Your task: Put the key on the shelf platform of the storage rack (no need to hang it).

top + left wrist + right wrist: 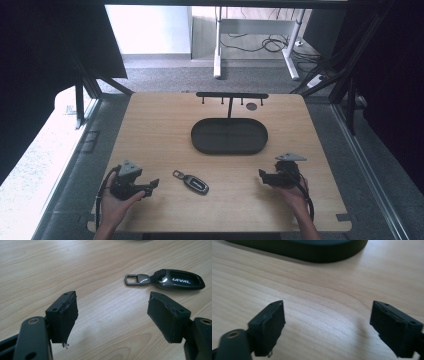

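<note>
On the wooden table (165,125), between my grippers, the car key (192,182) lies untouched short of the oval tray (229,136), so with left gripper (152,186) and right gripper (262,174) both spread empty, I judge the approach pending: left must close on its fob.

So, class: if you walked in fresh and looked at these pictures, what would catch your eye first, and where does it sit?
Probably the dark oval tray at the middle of the wooden table, with a black hook rack standing behind it. Next, the glossy black car key fob lying alone near the front edge. It lies between the left gripper and the right gripper, both with jaws open and empty.
</note>
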